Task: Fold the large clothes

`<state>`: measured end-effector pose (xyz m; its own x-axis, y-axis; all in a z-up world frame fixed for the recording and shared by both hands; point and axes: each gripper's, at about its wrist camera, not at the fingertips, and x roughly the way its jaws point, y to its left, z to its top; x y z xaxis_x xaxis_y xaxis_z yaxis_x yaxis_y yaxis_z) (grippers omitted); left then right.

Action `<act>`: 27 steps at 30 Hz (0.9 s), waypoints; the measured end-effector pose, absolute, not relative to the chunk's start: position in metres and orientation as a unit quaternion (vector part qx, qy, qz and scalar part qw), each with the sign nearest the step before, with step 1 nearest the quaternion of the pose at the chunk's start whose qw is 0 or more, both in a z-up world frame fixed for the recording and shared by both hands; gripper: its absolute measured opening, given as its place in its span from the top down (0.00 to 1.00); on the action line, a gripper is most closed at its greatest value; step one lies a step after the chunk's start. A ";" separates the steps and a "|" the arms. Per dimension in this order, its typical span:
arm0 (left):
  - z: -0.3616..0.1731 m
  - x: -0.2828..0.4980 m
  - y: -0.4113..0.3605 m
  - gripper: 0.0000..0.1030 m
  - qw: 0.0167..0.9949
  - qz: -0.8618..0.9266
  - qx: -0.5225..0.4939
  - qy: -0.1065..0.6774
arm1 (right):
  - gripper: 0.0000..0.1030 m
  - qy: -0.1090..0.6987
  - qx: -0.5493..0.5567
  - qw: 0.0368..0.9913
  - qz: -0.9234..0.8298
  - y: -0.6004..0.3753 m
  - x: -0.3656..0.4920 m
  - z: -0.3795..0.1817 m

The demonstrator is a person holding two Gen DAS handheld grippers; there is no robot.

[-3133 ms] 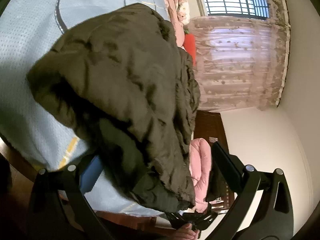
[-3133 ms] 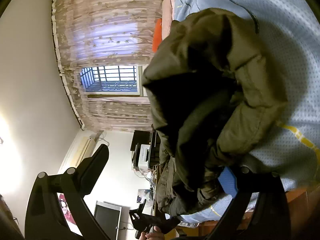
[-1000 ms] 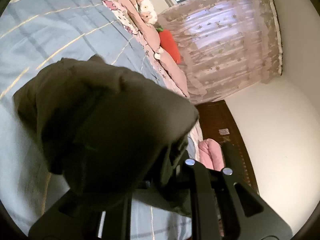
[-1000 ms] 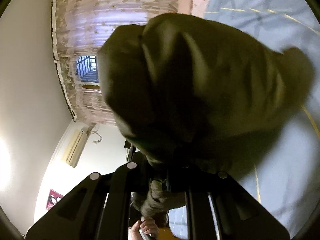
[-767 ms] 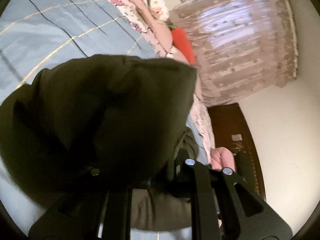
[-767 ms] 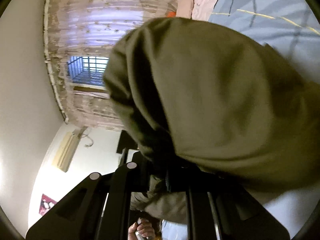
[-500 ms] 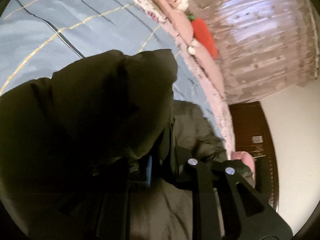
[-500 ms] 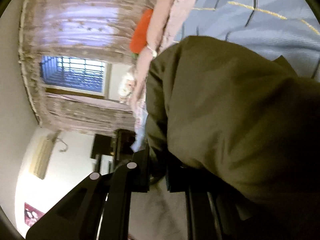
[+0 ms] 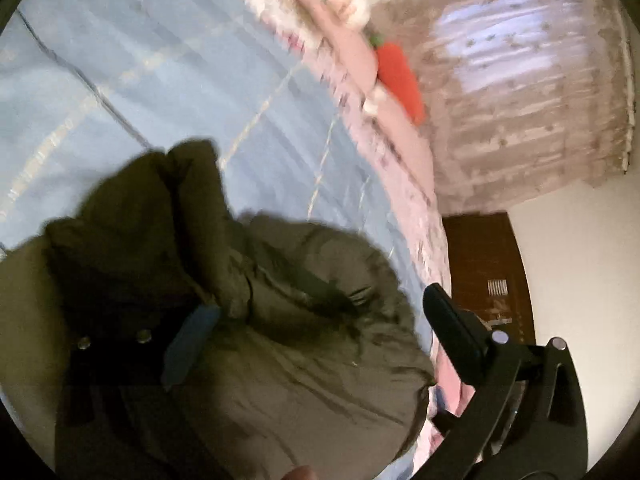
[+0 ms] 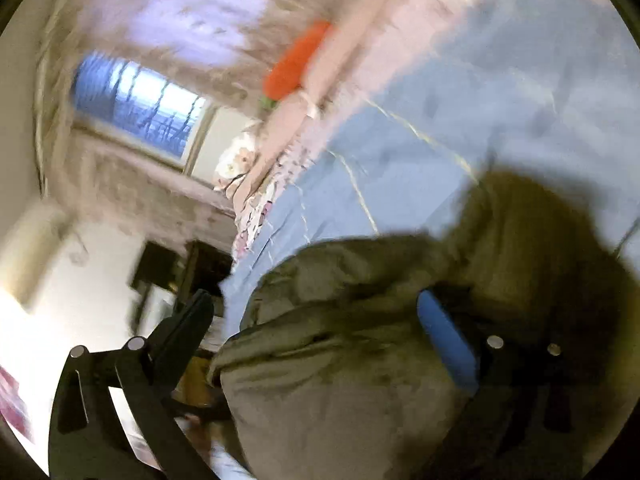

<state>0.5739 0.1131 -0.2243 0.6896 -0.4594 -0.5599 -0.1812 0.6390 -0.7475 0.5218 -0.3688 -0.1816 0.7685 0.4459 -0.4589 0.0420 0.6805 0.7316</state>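
Note:
An olive-green padded jacket (image 9: 280, 360) lies bunched on the blue bed cover (image 9: 160, 80), filling the lower part of both views; it also shows in the right wrist view (image 10: 360, 380). My left gripper (image 9: 320, 332) is open, its fingers spread wide over the jacket, with the blue-padded finger (image 9: 188, 344) resting against the fabric and the other finger (image 9: 456, 332) clear of it. My right gripper (image 10: 320, 320) is open too, its blue-padded finger (image 10: 444, 340) against the jacket and the black one (image 10: 188, 324) off its edge.
Pink floral bedding (image 9: 384, 152) and a red carrot-shaped pillow (image 9: 400, 80) lie along the far side of the bed. Behind are a lace curtain (image 9: 520, 100), a barred window (image 10: 132, 104) and a dark wooden cabinet (image 9: 484, 276).
Both grippers held the jacket shut and carried it down over the bed; now both have opened and the jacket lies released on the cover.

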 end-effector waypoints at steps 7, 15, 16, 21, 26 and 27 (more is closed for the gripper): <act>-0.165 0.512 -0.045 0.02 0.943 -0.066 0.057 0.321 | 0.01 0.333 0.124 0.932 0.071 -0.260 0.492 -0.161; -0.249 0.567 -0.061 0.02 0.911 -0.017 0.029 0.411 | 0.01 0.393 0.103 0.913 0.030 -0.239 0.556 -0.237; -0.259 0.572 -0.060 0.02 0.914 -0.014 0.035 0.403 | 0.01 0.396 0.098 0.913 0.021 -0.243 0.562 -0.246; -0.282 0.591 -0.059 0.02 0.919 -0.016 0.017 0.393 | 0.01 0.388 0.073 0.918 0.023 -0.252 0.583 -0.281; -0.302 0.614 -0.066 0.02 0.922 -0.015 0.029 0.387 | 0.01 0.385 0.077 0.920 0.022 -0.255 0.605 -0.306; -0.307 0.618 -0.068 0.02 0.922 -0.010 0.032 0.385 | 0.01 0.384 0.072 0.920 0.019 -0.254 0.609 -0.309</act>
<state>0.6184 -0.0677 -0.3074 0.7036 0.0066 -0.7106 0.0431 0.9977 0.0520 0.6087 -0.2543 -0.3088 0.7044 0.0911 -0.7039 0.0200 0.9888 0.1480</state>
